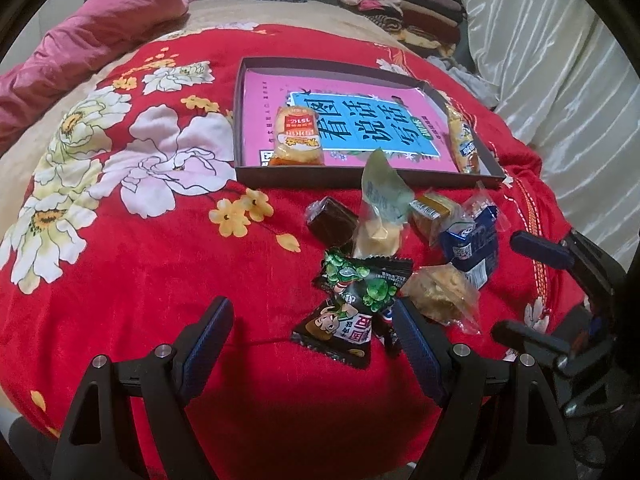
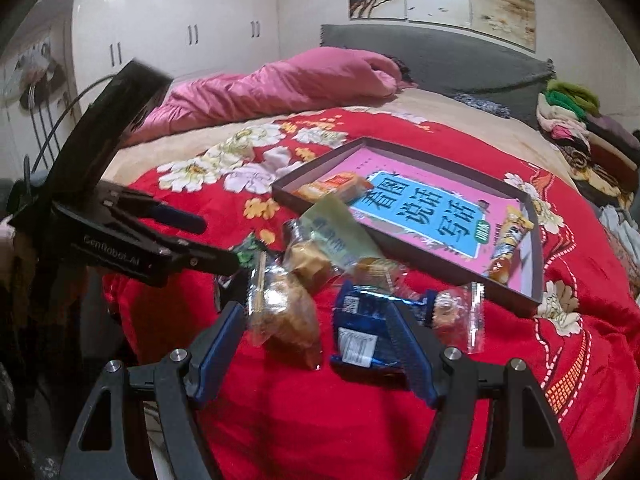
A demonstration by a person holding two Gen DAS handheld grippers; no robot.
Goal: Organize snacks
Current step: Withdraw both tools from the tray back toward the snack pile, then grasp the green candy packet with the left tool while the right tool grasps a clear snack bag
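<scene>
Both claws, the left claw (image 1: 312, 344) and the right claw (image 2: 316, 340), are held spread and empty over the bed (image 1: 140, 280), where two snacks (image 1: 298, 136) are seen already laid in the tray (image 1: 360, 174) and about seven (image 1: 434, 300) are judged left.

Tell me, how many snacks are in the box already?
2. An orange packet lies at the box's left end, a long yellow one along its right wall. None seems hidden.

both grippers (image 1: 314, 322) (image 2: 318, 326) are black plastic with blue textured pads (image 1: 416, 350), silver screws, and white "GenRobot.AI" lettering on the left one's side
</scene>
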